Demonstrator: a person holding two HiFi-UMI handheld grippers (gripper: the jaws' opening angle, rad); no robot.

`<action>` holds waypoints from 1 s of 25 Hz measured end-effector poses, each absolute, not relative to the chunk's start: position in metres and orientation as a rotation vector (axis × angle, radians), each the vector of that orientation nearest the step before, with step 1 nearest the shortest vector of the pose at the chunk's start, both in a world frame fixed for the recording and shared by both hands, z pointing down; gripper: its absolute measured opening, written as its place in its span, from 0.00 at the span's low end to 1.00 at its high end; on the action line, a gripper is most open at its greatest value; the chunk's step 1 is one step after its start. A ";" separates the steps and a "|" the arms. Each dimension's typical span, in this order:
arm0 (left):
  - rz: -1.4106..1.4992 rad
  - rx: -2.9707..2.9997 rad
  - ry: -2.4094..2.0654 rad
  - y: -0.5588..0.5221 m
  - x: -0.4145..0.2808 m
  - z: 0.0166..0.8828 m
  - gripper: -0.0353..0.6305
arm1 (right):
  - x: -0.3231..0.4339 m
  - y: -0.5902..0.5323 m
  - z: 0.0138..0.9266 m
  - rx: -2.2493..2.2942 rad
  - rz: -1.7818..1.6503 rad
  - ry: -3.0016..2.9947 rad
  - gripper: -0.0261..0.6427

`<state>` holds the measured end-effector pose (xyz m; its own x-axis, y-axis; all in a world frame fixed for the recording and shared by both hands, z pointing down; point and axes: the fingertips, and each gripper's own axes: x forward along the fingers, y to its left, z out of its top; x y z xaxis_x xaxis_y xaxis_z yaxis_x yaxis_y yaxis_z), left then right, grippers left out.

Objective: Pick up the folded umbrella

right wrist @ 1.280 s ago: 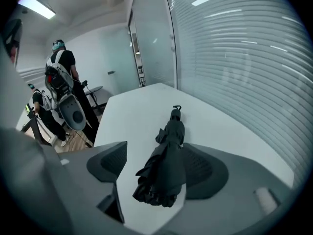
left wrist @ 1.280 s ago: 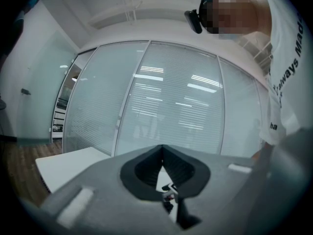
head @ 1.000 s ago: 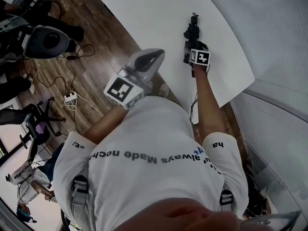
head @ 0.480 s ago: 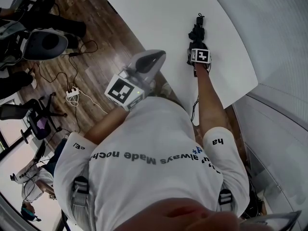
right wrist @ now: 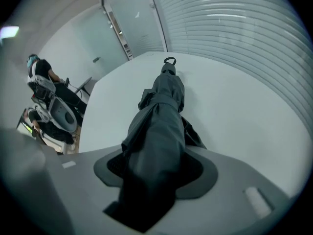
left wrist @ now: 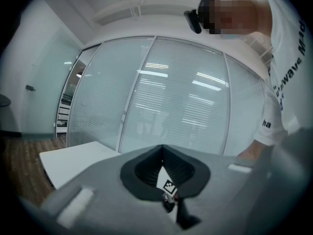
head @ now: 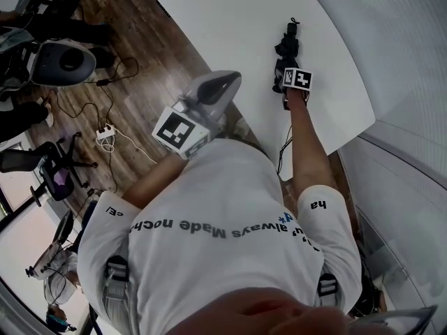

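Observation:
The folded umbrella [head: 288, 44], dark with a wrist loop at its far end, lies on the white table [head: 223, 19] near the right edge. My right gripper [head: 282, 74] points steeply down over its near end. In the right gripper view the umbrella [right wrist: 164, 106] runs away from me between the jaws, which are closing. Its fabric fills the gap of my right gripper [right wrist: 155, 176] and touches both pads. My left gripper [head: 215, 91] hangs over the table's near edge, holding nothing. The left gripper view shows the left gripper [left wrist: 168, 192] with a narrow gap between its jaws.
The table [right wrist: 234, 111] ends close to the umbrella's right side, below a glass wall with blinds [right wrist: 234, 28]. On the wooden floor at left are office chairs [head: 63, 58], cables and a power strip [head: 105, 132]. People sit at the far left [right wrist: 41, 72].
My right gripper has come down a little onto the umbrella's near end. The left gripper has hardly shifted. The umbrella stays on the table.

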<state>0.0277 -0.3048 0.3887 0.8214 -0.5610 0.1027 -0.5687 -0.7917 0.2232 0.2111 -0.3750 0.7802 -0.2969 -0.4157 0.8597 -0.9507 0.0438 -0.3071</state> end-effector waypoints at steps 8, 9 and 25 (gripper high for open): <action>0.028 2.770 -0.874 -0.295 0.019 0.377 0.06 | 0.209 -0.365 0.722 1.547 1.259 -1.940 0.39; 0.027 2.770 -0.870 -0.299 0.022 0.374 0.06 | 0.210 -0.368 0.707 1.555 1.220 -1.973 0.39; 0.017 2.808 -0.826 -0.293 0.038 0.367 0.06 | 0.180 -0.318 0.469 1.693 0.598 -2.432 0.39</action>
<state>0.0382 -0.2931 0.3674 0.8425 -0.5340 0.0714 -0.5366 -0.8196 0.2011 0.1798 -0.3182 0.4687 -0.3678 -0.8745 0.3161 -0.9214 0.2970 -0.2506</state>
